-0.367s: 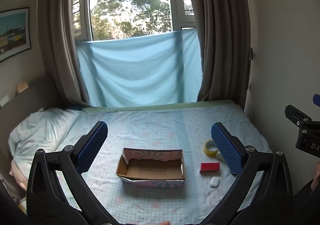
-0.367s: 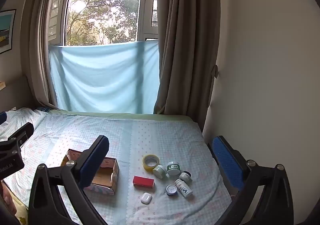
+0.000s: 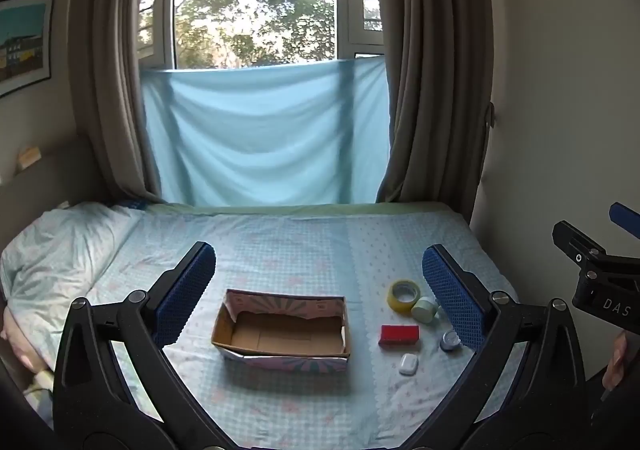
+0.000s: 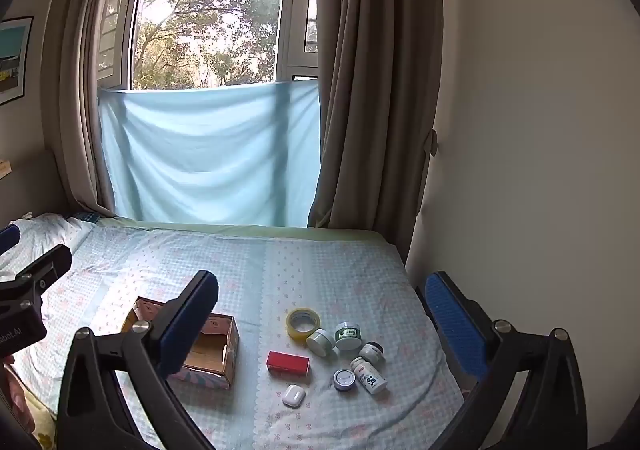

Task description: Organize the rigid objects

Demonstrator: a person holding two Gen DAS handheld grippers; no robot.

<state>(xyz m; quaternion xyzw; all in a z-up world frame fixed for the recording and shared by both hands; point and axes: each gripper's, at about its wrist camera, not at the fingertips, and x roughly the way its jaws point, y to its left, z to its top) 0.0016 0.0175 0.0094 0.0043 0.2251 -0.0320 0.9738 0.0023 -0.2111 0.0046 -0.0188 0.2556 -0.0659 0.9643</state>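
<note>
An empty open cardboard box (image 3: 282,334) (image 4: 210,350) sits on the bed. To its right lie a yellow tape roll (image 3: 403,295) (image 4: 303,323), a red box (image 3: 399,335) (image 4: 288,363), a white earbud case (image 3: 408,364) (image 4: 293,396), a pale green jar (image 3: 424,309) (image 4: 321,342), a small blue-lidded tin (image 3: 450,340) (image 4: 344,379), a green-labelled jar (image 4: 347,335), a dark-capped jar (image 4: 371,352) and a white pill bottle (image 4: 369,374). My left gripper (image 3: 320,296) hovers open above the box. My right gripper (image 4: 322,320) hangs open above the small items. Neither holds anything.
The bed (image 3: 304,250) has a light blue patterned sheet, with a pillow (image 3: 60,250) at the left. A blue cloth (image 3: 264,134) hangs over the window between brown curtains. A wall (image 4: 540,170) borders the bed's right side. A hand (image 3: 616,362) shows at the right edge.
Both views have shifted only slightly. The objects lie where they were and both grippers stay open.
</note>
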